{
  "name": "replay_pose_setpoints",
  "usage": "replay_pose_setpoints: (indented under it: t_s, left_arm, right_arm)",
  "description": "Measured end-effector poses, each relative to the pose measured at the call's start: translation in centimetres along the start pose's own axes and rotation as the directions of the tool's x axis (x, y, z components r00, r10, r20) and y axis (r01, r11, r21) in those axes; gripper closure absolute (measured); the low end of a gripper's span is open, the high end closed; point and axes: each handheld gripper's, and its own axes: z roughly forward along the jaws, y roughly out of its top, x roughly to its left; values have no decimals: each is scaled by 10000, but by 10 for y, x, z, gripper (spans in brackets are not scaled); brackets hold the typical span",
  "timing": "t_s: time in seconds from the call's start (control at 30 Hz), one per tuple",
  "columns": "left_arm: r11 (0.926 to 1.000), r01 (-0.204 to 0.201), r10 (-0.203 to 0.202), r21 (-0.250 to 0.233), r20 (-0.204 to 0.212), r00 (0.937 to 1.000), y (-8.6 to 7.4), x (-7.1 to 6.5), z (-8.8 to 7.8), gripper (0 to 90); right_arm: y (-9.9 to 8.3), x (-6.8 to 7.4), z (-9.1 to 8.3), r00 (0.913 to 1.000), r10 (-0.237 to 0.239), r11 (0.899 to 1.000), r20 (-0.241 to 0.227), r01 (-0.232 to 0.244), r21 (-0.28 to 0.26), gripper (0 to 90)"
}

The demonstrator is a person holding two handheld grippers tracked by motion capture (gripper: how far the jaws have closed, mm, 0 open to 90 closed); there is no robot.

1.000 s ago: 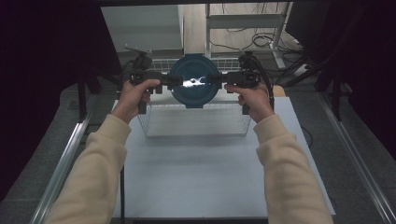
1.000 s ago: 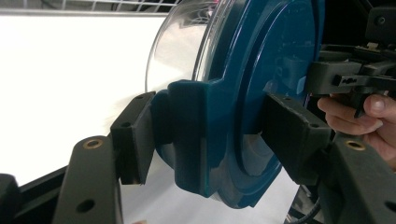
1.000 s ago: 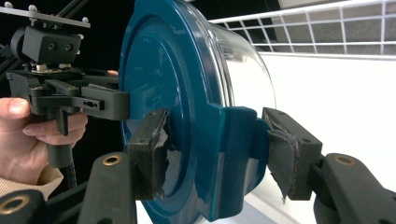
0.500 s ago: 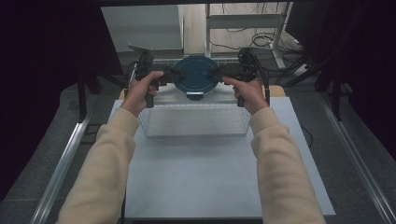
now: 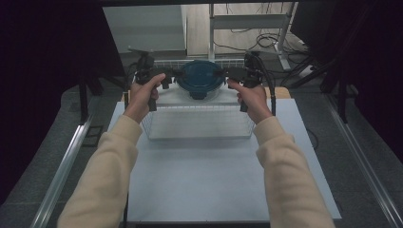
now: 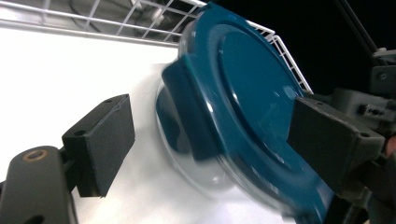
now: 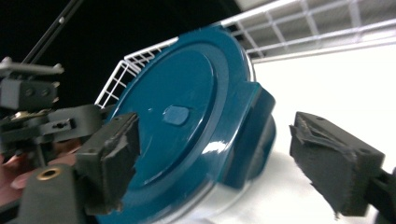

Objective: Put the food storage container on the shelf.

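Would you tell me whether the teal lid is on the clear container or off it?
On. The teal lid covers the clear container, its side flap folded down over the rim; the container sits inside the wire basket.

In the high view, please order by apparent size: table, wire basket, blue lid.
1. Table, the largest.
2. Wire basket, smaller than the table.
3. Blue lid, the smallest; it lies farthest from the camera, so it looks a little smaller than it is.

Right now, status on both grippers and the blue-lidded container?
Left gripper and right gripper: fingers just opened, off the latches. Blue-lidded container sits in the wire basket, lid on. Nothing in the way.
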Motion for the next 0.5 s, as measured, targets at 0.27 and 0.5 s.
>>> replay_pose_setpoints:
  t_s: [0.27,0.5]
  left_arm:
    - [9703,-2420,2413,43,-921,9661,-55,-26,-48,148]
    - [9449,-3274,3268,91,-915,9407,-142,-25,-78,162]
  right_arm:
    - [-42,3,-59,9652,-2610,9639,180,2616,-499,152]
    - [-112,-11,-105,9028,-4268,9024,536,4290,-414,176]
